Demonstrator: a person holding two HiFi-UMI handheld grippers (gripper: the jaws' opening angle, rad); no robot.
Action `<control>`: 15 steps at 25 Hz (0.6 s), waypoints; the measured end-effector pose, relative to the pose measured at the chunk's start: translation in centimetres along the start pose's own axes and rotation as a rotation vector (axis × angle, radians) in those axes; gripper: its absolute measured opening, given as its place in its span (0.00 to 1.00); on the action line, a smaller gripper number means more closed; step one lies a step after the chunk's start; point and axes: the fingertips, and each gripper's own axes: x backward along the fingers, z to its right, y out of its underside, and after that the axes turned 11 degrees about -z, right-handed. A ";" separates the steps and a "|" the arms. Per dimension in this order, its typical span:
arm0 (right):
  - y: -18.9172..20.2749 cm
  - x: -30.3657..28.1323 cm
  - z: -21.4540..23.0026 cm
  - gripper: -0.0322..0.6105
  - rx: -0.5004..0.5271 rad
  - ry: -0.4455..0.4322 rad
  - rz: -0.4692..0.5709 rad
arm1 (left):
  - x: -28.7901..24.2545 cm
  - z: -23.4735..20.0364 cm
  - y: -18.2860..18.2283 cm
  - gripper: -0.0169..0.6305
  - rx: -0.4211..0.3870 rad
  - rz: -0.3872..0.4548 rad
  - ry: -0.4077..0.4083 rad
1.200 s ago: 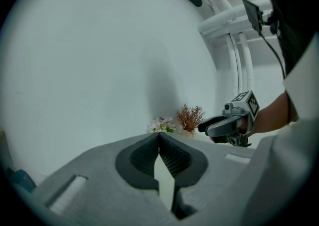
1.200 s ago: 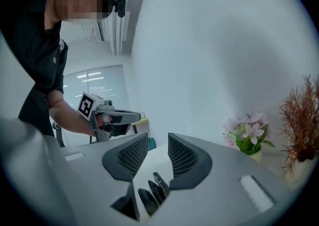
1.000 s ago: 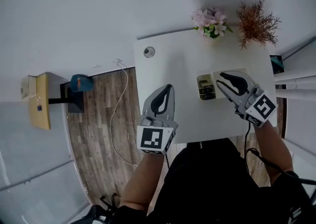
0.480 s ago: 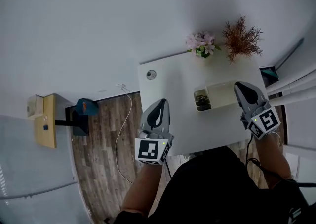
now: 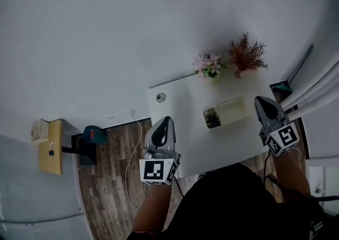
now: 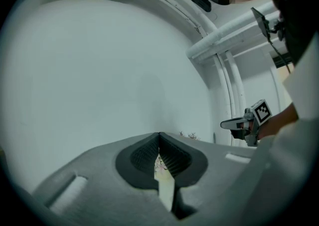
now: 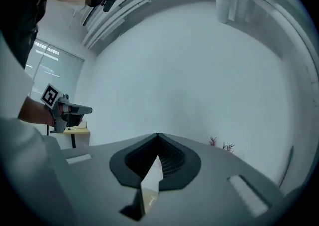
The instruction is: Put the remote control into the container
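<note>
White wall fills most of the head view, above a strip of brown plank floor (image 5: 108, 186) with a thin white cable (image 5: 128, 143) lying on it. A smooth white rectangular table (image 5: 183, 135) stands against the wall. At its far edge are a bunch of soft pink flowers (image 5: 207, 65) and a spiky rust-brown dried plant (image 5: 246, 56), and a small round disc (image 5: 161, 97) sits near the far left corner. On the table's right half lies the container (image 5: 233, 109), a pale, shallow oblong tray. Its long section looks bare, and its small end compartment on the left holds a dark shape that appears to be the remote control (image 5: 211, 118), too small to make out in detail. The left gripper (image 5: 166, 121), grey plastic with black pads, hangs over the table's left edge. The right gripper (image 5: 260, 99) hangs by the right edge, just beside the container's right end.

The left gripper view shows that gripper (image 6: 159, 137) with its ribbed black pads (image 6: 144, 156) pressed tip to tip and nothing between them. The other gripper (image 6: 227, 124) is visible at the right.

The right gripper view shows its own gripper (image 7: 158, 137) with jaws that have just been closing. They are now clenched together and empty. Beyond them stand the plain wall, the dried plant's tips (image 7: 213, 141) and the left gripper (image 7: 85, 110).
</note>
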 end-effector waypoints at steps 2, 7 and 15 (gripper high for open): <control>0.1 0.6 0.2 0.05 0.017 0.025 -0.002 | 0.3 0.3 -0.2 0.03 -0.006 0.003 -0.003; 0.7 1.6 0.2 0.05 0.006 0.046 -0.012 | 1.0 1.5 0.2 0.03 -0.008 -0.007 0.008; 1.5 2.5 -0.2 0.05 -0.015 0.050 -0.020 | 2.3 2.3 0.6 0.03 -0.030 -0.013 0.001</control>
